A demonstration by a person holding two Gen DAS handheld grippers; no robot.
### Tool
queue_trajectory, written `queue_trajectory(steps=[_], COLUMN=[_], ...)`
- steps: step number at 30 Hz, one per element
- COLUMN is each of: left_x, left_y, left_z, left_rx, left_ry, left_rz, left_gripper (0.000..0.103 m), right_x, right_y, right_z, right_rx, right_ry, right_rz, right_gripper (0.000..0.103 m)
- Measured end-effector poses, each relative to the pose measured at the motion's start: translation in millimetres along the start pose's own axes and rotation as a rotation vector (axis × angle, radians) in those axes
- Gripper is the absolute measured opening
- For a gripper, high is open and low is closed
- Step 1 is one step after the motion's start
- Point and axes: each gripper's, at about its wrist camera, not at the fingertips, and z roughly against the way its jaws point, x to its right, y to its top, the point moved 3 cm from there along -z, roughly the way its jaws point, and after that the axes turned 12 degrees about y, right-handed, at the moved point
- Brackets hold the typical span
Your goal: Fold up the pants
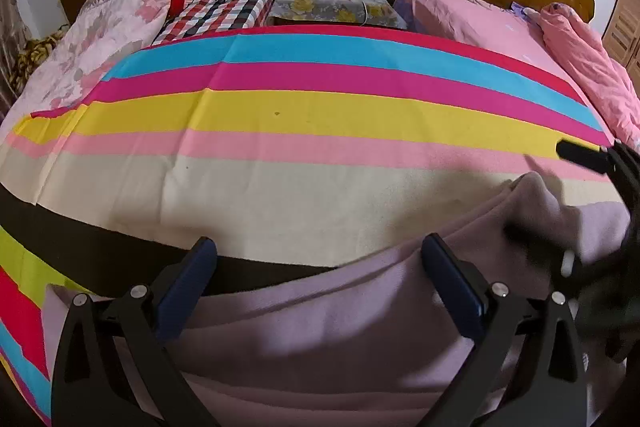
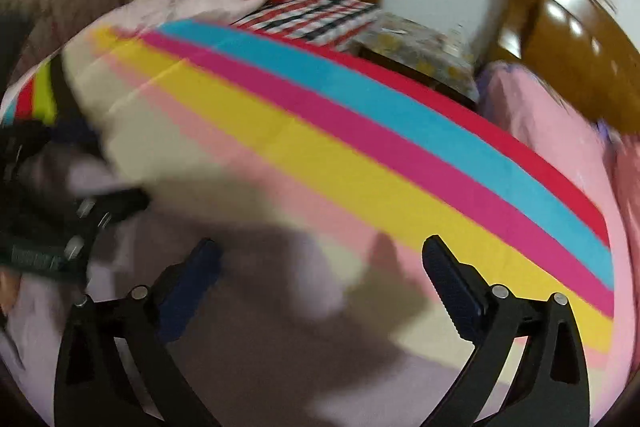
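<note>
fingers [image 1: 452, 283] of both grippers spread wide above lilac pants [image 1: 340, 339] lying lengthwise left-to-right across the striped sheet [image 1: 280, 107].

Pants [image 1: 320, 339] lilac, seemingly plain; sheet [image 1: 320, 107] rainbow-striped

On the striped sheet [image 1: 304, 115]: pants [image 1: 340, 327] at its near edge, pillow [image 1: 116, 23] far left, nightstand [image 1: 336, 3] behind, quilt [image 1: 576, 67] far right.

Black grippers [image 1: 320, 259], blue pads [image 1: 188, 291], silver screws; markings unreadable.
</note>
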Motion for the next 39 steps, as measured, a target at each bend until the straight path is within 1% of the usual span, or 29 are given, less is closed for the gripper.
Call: queue_trajectory(steps=[1, 2, 3, 4, 5, 6, 8, 9, 10, 11, 12, 13, 14, 15, 16, 17, 19, 21, 22, 24, 25, 26, 27, 28, 32, 34, 37, 38, 39], left_x=[0, -1, -1, -1, -1, -1, -1, -1, -2, -4, -7, -11, -16, -20, -23, -23, -22, -21, -24, -30, -35, -40, -44, -45, -46, -47, -49, -52, -55], left_y=[0, 0, 0, 0, 0, 0, 0, 0, 0, -3, -7, -10, -17, -24, -38, -51, -84, -128, -140, -163, -173, -179, -181, -182, -181, -181, -177, -175, -174], left_z=[0, -1, -1, -1, 0, -1, -1, -1, 3, 17, 43, 64, 92, 111, 131, 139, 146, 147, 144, 129, 120, 121, 119, 118, 115, 115, 122, 131, 139], left_rx=[-0.001, 0.000, 0.000, 0.000, 0.001, 0.002, 0.002, 0.003, 0.015, 0.041, 0.099, 0.147, 0.206, 0.238, 0.258, 0.252, 0.211, 0.167, 0.155, 0.117, 0.107, 0.145, 0.151, 0.157, 0.182, 0.183, 0.169, 0.186, 0.214], left_ry=[-0.001, -0.001, -0.001, -0.001, 0.001, 0.002, 0.001, 0.002, 0.019, 0.055, 0.045, 0.005, -0.046, -0.069, -0.084, -0.079, -0.066, -0.060, -0.040, 0.018, 0.041, 0.011, -0.005, -0.010, -0.002, -0.005, -0.009, -0.026, -0.034], left_rz=[0.002, 0.003, 0.004, 0.004, 0.004, 0.004, 0.005, 0.005, 0.007, 0.006, 0.014, 0.023, 0.034, 0.035, 0.020, 0.003, -0.040, -0.085, -0.097, -0.108, -0.106, -0.086, -0.073, -0.074, -0.086, -0.087, -0.081, -0.072, -0.062], left_gripper=[0.102, 0.102, 0.102, 0.102, 0.102, 0.102, 0.102, 0.102, 0.101, 0.098, 0.097, 0.099, 0.100, 0.101, 0.101, 0.101, 0.101, 0.101, 0.101, 0.101, 0.102, 0.102, 0.102, 0.102, 0.102, 0.102, 0.101, 0.101, 0.101], right_x=[12, 26, 35, 35, 30, 17, -8, -19, -36, -49, -66, -80, -92, -103, -109, -117, -127, -137, -136, -137, -133, -127, -122, -111, -94, -94, -93, -94, -98], right_y=[0, 0, -3, -5, -9, -18, -39, -50, -71, -80, -100, -115, -126, -136, -146, -152, -158, -167, -166, -179, -190, -200, -206, -213, -224, -228, -222, -213, -202], right_z=[3, 7, 17, 26, 38, 52, 68, 72, 83, 89, 99, 108, 115, 124, 133, 139, 145, 145, 141, 136, 130, 135, 137, 142, 152, 156, 160, 165, 172], right_rx=[0.015, 0.026, 0.035, 0.057, 0.082, 0.082, 0.043, 0.022, -0.004, -0.018, -0.041, -0.048, -0.046, -0.037, -0.023, -0.005, 0.023, 0.041, 0.040, 0.009, -0.019, 0.035, 0.039, 0.057, 0.056, 0.063, 0.068, 0.081, 0.123], right_ry=[-0.089, -0.140, -0.098, -0.037, 0.010, 0.011, -0.020, -0.024, -0.015, 0.002, 0.035, 0.043, 0.043, 0.050, 0.060, 0.068, 0.084, 0.074, 0.062, 0.029, -0.026, -0.001, 0.015, 0.052, 0.036, 0.027, 0.022, 0.016, 0.025], right_rz=[-0.035, -0.082, -0.161, -0.192, -0.192, -0.147, -0.057, -0.034, -0.014, -0.003, 0.017, 0.029, 0.032, 0.033, 0.033, 0.026, 0.011, 0.000, -0.005, -0.009, -0.002, -0.014, -0.041, -0.087, -0.085, -0.088, -0.135, -0.144, -0.144], right_gripper=[0.097, 0.096, 0.095, 0.095, 0.094, 0.094, 0.094, 0.094, 0.095, 0.095, 0.095, 0.095, 0.095, 0.095, 0.096, 0.097, 0.098, 0.098, 0.098, 0.098, 0.098, 0.098, 0.098, 0.098, 0.098, 0.098, 0.098, 0.098, 0.098])
